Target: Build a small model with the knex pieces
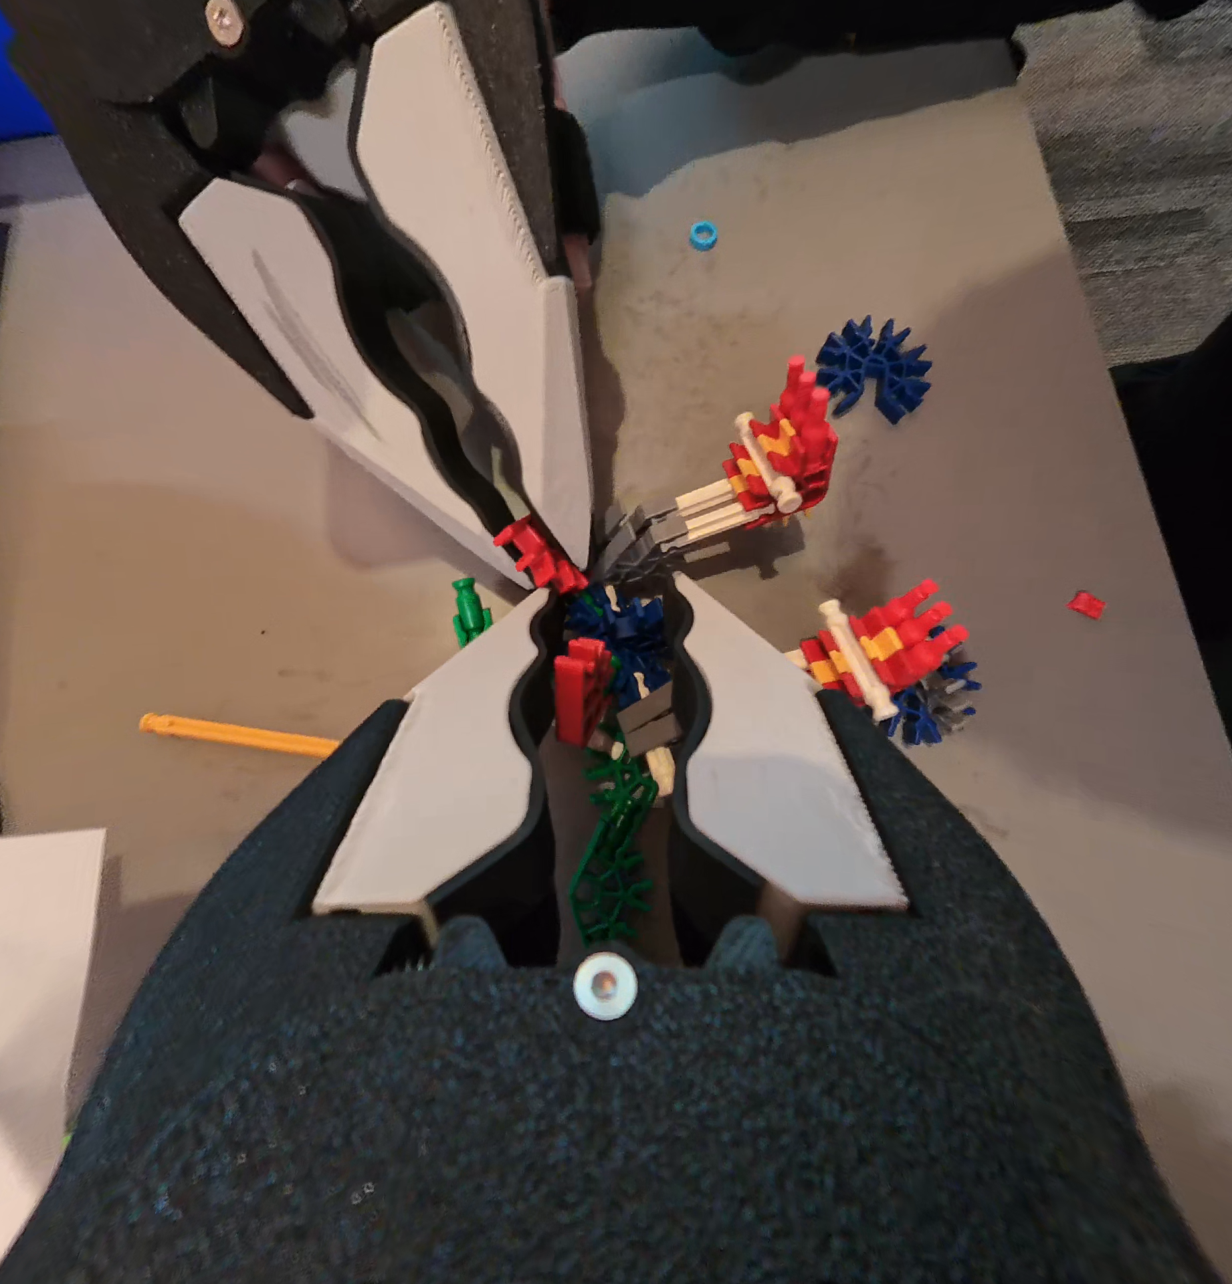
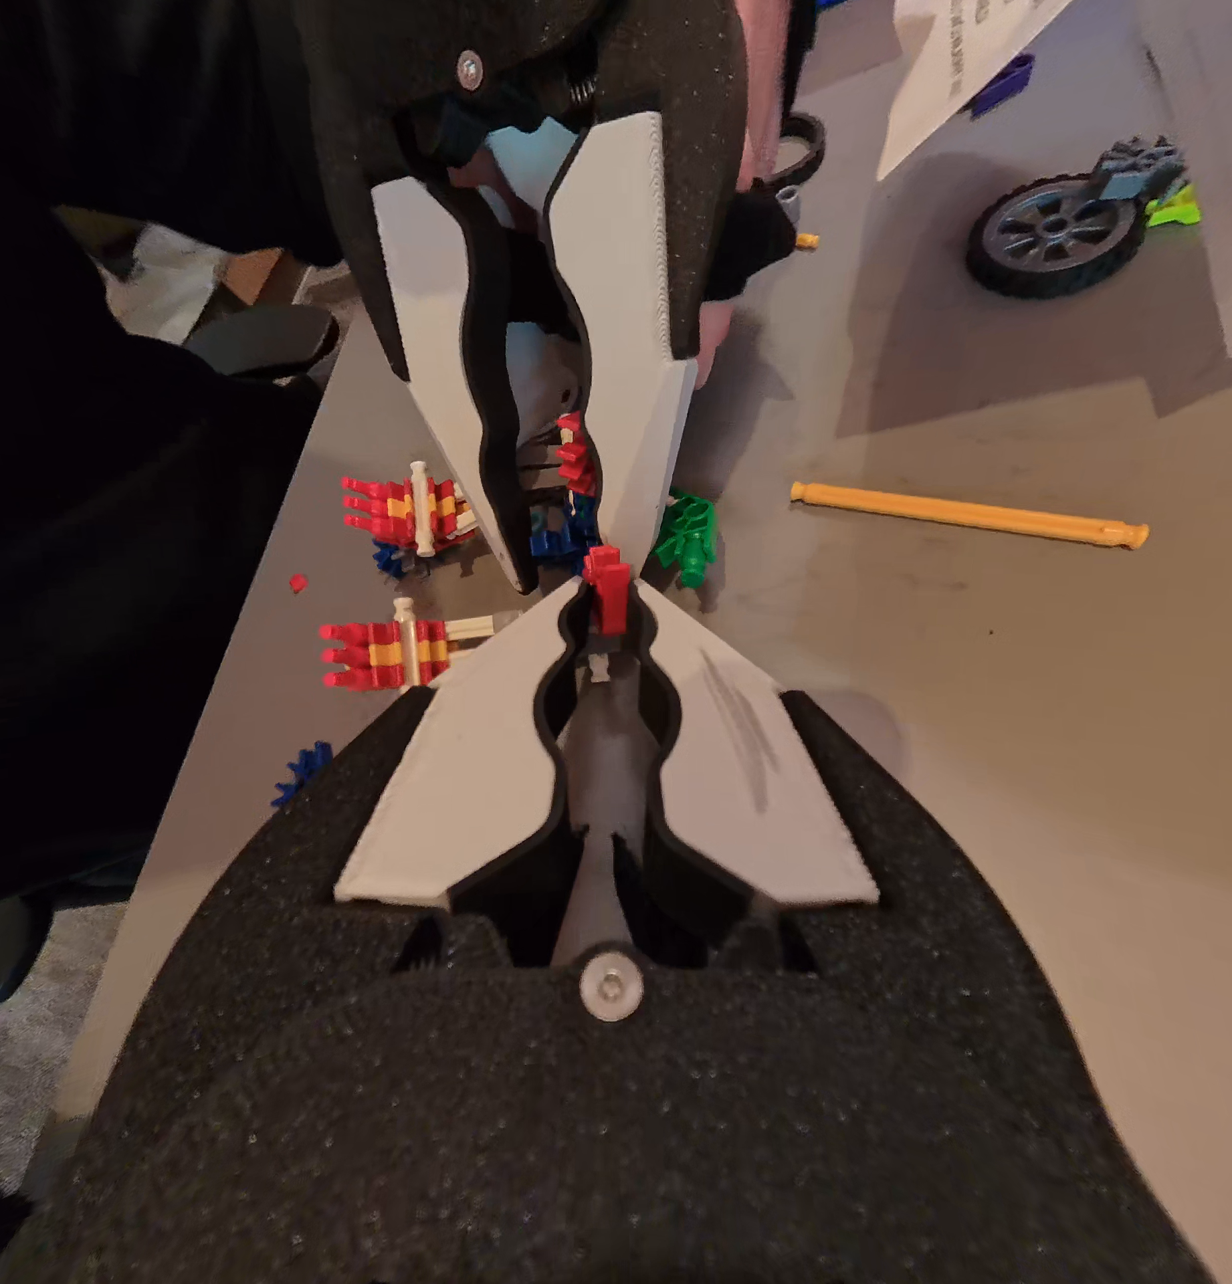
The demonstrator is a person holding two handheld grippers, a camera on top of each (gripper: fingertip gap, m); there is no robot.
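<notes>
Left claw [image 1: 610,611]: you have it closed around a toy model [image 1: 617,667] of blue, red, grey and green snap-together pieces; the green lattice part runs back between the fingers.
Right claw [image 2: 606,590]: you have it pinched on a small red connector [image 2: 606,590], its tips meeting the left claw's tips right at the toy model.
Toy model: it sits between the two claws, low over the grey worktop [image 1: 182,556]; whether it touches the worktop you cannot tell.
Green piece [image 1: 469,611]: it lies on the worktop just beside the toy model, by the claw tips.
Red and yellow clusters: one [image 1: 780,458] joins the toy model by white rods; the other [image 1: 884,653] lies near the toy model, apart from it, with blue and grey pieces under it.
Blue star pieces [image 1: 874,368]: beyond the first cluster, farther from the toy model.
Yellow rod [image 2: 967,515]: flat on the worktop, well apart from the toy model.
Wheel [image 2: 1051,236]: far from the toy model, beside a sheet of paper [image 2: 947,76].
</notes>
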